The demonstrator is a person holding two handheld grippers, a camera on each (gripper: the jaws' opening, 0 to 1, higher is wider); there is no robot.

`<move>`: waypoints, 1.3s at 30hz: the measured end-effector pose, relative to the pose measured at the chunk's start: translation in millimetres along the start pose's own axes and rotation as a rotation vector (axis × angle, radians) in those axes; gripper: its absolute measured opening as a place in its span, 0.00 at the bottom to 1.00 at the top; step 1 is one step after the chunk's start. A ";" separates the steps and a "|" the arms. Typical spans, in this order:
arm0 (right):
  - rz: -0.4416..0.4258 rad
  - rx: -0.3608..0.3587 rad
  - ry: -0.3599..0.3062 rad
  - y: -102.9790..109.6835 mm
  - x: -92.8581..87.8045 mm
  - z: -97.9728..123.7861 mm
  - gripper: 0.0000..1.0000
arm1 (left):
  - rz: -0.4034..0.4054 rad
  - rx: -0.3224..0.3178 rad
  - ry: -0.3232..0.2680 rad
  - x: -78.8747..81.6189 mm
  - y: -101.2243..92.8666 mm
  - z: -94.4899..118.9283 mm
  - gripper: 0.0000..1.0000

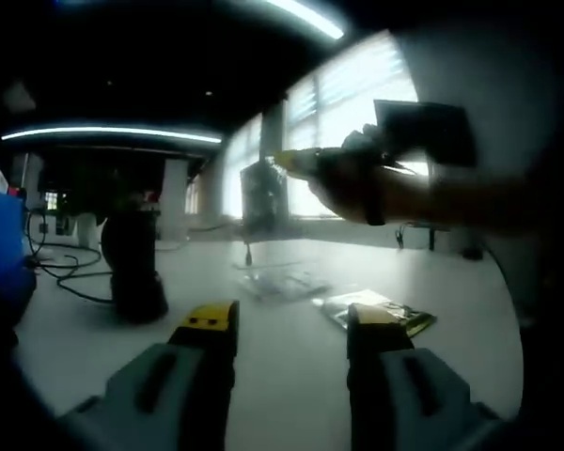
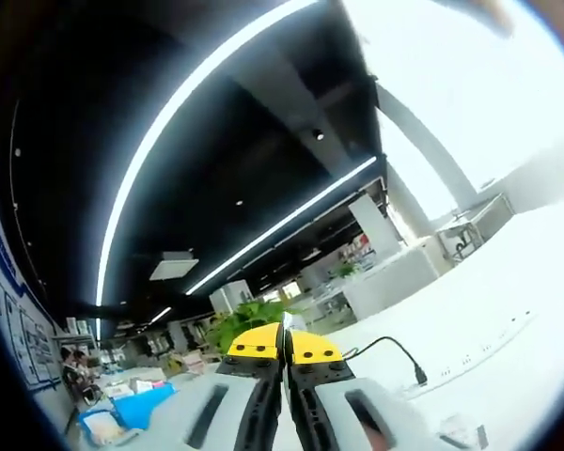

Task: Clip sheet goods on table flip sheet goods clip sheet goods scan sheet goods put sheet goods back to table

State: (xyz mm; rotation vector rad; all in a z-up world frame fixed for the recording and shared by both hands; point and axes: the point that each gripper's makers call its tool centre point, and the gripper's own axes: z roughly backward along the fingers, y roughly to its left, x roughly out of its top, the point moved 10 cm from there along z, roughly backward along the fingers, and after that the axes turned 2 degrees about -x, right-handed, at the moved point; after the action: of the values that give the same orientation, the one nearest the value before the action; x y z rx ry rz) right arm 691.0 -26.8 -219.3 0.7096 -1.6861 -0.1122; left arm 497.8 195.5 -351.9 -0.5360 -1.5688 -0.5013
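Two yellow-tipped jaws of the left gripper (image 1: 282,329) stand apart above the smooth white table (image 1: 282,376), near a crinkly packet (image 1: 376,310). Right gripper (image 2: 284,349) jaws press together, holding nothing visible.

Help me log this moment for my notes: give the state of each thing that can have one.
left gripper: open, empty, low over the table.
right gripper: jaws shut, tilted up toward the ceiling; whether they pinch anything cannot be told.
sheet packet: lying flat on the table.
clear packet: lying flat beyond it.
dark cylinder: standing upright.
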 end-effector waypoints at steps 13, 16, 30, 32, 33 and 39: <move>0.026 0.003 0.011 13.8 -23.7 1.4 0.00 | 0.005 -0.005 -0.004 0.1 1.1 0.9 0.38; 0.014 -0.007 0.020 10.6 -27.5 -3.2 0.00 | 0.006 -0.005 -0.004 0.0 1.1 0.9 0.38; 0.010 -0.028 0.044 3.1 -39.2 -20.3 0.00 | 0.003 -0.008 -0.003 -0.5 1.1 0.6 0.38; 0.012 -0.029 0.045 3.8 -40.3 -21.1 0.00 | 0.004 -0.007 -0.003 -0.5 1.2 0.6 0.38; 0.013 -0.028 0.045 4.0 -41.2 -22.1 0.00 | 0.004 -0.007 -0.003 -0.6 1.3 0.7 0.38; 0.009 -0.039 0.048 -0.9 -48.6 -28.1 0.00 | 0.001 -0.009 -0.003 -0.7 1.9 0.8 0.38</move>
State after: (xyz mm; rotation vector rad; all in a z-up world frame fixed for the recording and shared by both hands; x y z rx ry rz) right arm 720.5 5.6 -254.3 0.6708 -1.6370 -0.1205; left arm 498.3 197.4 -352.7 -0.5448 -1.5700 -0.5070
